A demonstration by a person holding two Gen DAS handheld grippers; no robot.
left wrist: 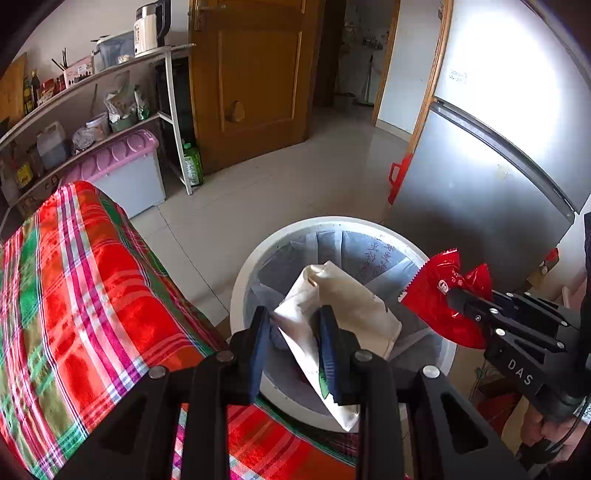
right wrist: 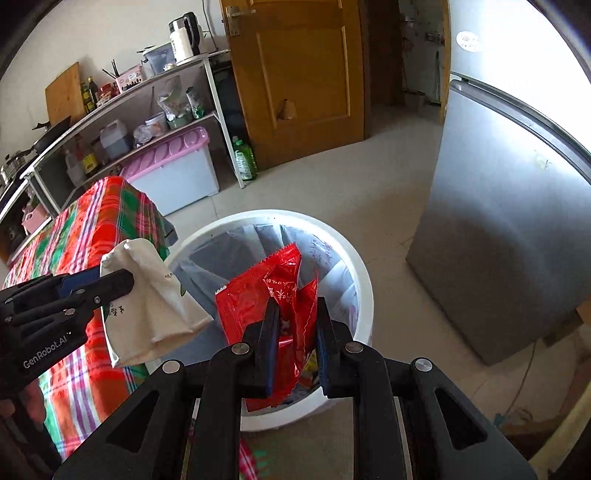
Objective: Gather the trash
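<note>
A: What does the room look like, from the left across?

B: Shelving (right wrist: 122, 122) with bottles and a kettle (right wrist: 184, 35) lines the left wall, a lilac-lidded storage box (right wrist: 173, 170) under it. Next comes a table under a red, green and white plaid cloth (left wrist: 74, 295), then a pale tiled floor (left wrist: 277, 184), a wooden door (right wrist: 303, 81), and a steel fridge (right wrist: 498, 221) on the right.

A: And the trash?

B: A white bin (right wrist: 364, 295) with a grey liner stands on the floor just beside the table. The left gripper (left wrist: 295, 325) is clamped on a white paper bag (left wrist: 351, 299), held over the bin's near-left rim. The right gripper (right wrist: 297, 317) pinches a crumpled red wrapper (right wrist: 258, 302) above the bin's opening, the wrapper hanging between its blue pads (right wrist: 273, 343).
</note>
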